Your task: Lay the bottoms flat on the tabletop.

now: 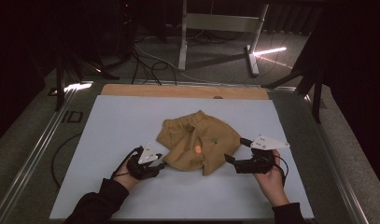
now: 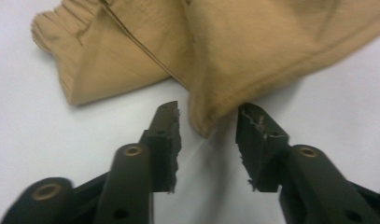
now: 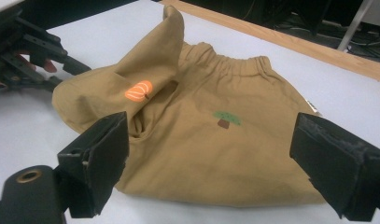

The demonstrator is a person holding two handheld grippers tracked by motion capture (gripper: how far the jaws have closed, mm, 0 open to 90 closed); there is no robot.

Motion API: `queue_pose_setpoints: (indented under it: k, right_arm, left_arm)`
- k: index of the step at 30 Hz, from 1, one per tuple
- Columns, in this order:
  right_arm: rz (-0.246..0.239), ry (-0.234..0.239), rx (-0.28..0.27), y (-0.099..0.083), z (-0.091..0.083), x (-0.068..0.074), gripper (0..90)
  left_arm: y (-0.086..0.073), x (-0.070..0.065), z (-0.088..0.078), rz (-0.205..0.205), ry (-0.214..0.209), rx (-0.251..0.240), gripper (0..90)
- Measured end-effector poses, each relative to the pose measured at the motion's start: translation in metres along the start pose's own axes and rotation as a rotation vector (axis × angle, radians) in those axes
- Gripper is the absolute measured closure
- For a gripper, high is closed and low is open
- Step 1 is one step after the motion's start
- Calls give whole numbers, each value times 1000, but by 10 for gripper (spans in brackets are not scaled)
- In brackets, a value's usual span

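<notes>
A pair of tan shorts (image 1: 197,142) lies crumpled in the middle of the white mat (image 1: 117,121). It has an elastic waistband (image 3: 234,60), an orange pumpkin print (image 3: 138,90) and a small green tree print (image 3: 226,117). My left gripper (image 1: 160,164) sits at the cloth's near left edge, open, and a folded corner of the shorts (image 2: 204,123) pokes between its fingertips (image 2: 168,119). My right gripper (image 1: 235,150) is at the cloth's right side, wide open, its fingers (image 3: 100,144) on either side of the fabric's near edge. The left gripper (image 3: 36,51) shows far off in the right gripper view.
The mat covers a wooden tabletop (image 1: 183,91) framed by metal rails (image 1: 43,135). Bare mat lies to the left, right and front of the shorts. Cables (image 1: 145,60) and a metal stand (image 1: 220,23) are on the dark floor beyond the table.
</notes>
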State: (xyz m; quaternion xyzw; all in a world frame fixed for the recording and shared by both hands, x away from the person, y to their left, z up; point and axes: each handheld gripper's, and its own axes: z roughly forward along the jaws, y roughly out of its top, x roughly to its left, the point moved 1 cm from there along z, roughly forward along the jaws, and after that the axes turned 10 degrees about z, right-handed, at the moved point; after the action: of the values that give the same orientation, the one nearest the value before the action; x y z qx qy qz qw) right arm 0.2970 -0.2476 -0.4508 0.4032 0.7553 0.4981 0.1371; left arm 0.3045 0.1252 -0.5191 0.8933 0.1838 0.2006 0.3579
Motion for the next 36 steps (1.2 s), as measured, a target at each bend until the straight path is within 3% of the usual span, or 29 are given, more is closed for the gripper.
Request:
queue_pose_setpoints:
  k: [3, 4, 8, 12, 21, 24, 25, 27, 31, 33, 36]
  right_arm:
    - [-5, -4, 1, 0, -1, 0, 120]
    - [-3, -5, 1, 0, -2, 0, 121]
    - [2, -10, -6, 1, -4, 0, 121]
    - [1, -13, -12, 2, -6, -2, 121]
    - [6, -10, -16, 3, -8, -1, 121]
    - [-1, -12, -16, 3, -8, 0, 121]
    - [-1, -11, -14, 3, -8, 0, 121]
    - [2, -5, -19, 3, -8, 0, 121]
    - [4, -6, -20, 3, -10, 0, 121]
    - [0, -6, -16, 2, -9, 0, 121]
    - [-2, -7, -13, 1, -8, 0, 121]
  left_arm:
    - [3, -3, 2, 12, 2, 6, 861]
    - [5, -4, 1, 16, -22, -3, 882]
    - [16, -19, -13, 77, -101, -32, 887]
    - [30, -37, -32, 139, -143, -58, 885]
    - [64, -72, -64, 208, -277, -140, 881]
    - [72, -77, -61, 202, -320, -164, 712]
    - [71, -78, -59, 220, -313, -160, 657]
    - [65, -77, -55, 219, -335, -157, 591]
    - [45, -68, -51, 208, -363, -123, 548]
    - [32, -60, -48, 221, -343, -91, 543]
    - [12, -44, -46, 163, -300, -76, 547]
